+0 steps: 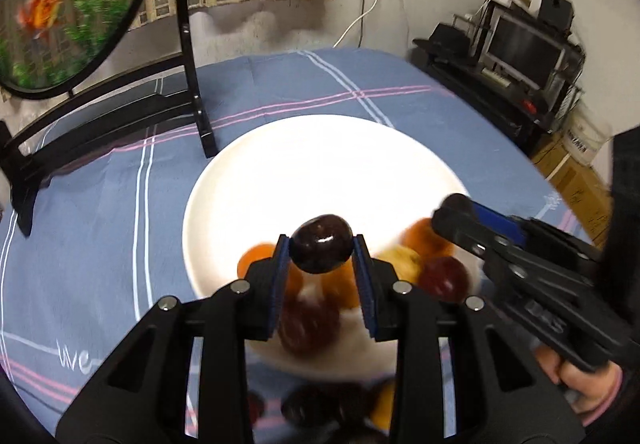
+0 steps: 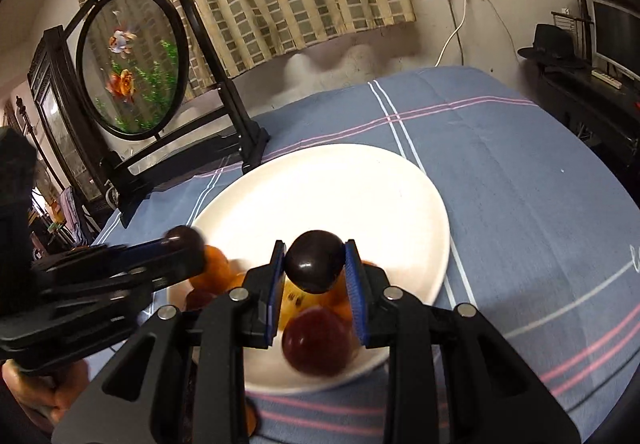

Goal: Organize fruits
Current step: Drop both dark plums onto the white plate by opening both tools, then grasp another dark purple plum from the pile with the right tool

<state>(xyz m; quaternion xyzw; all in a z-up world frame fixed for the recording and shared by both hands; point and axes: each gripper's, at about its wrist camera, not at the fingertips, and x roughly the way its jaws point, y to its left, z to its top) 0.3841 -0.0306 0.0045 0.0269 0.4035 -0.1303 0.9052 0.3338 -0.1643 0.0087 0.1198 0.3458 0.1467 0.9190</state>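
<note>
- Blue checked tablecloth with pink and white stripes, spread under everything.
- Black-framed round goldfish screen upright at the far left of the cloth, one foot just beside the plate's far rim.
- White plate in the middle of the cloth; far half bare, near half heaped with fruit.
- Left gripper above the plate's near side, clamped onto a dark plum, blue pads pressing both its flanks, fruit lifted clear of the heap.
- Right gripper likewise over the near side, jaws nearly closed around a second dark plum, which sits between the two blue pads and touches them.
- Heaped below the jaws: oranges, a yellow speckled fruit, a reddish plum; blurred in both views.
- More dark and orange fruit on the cloth just short of the plate's near rim, too blurred to count.
</note>
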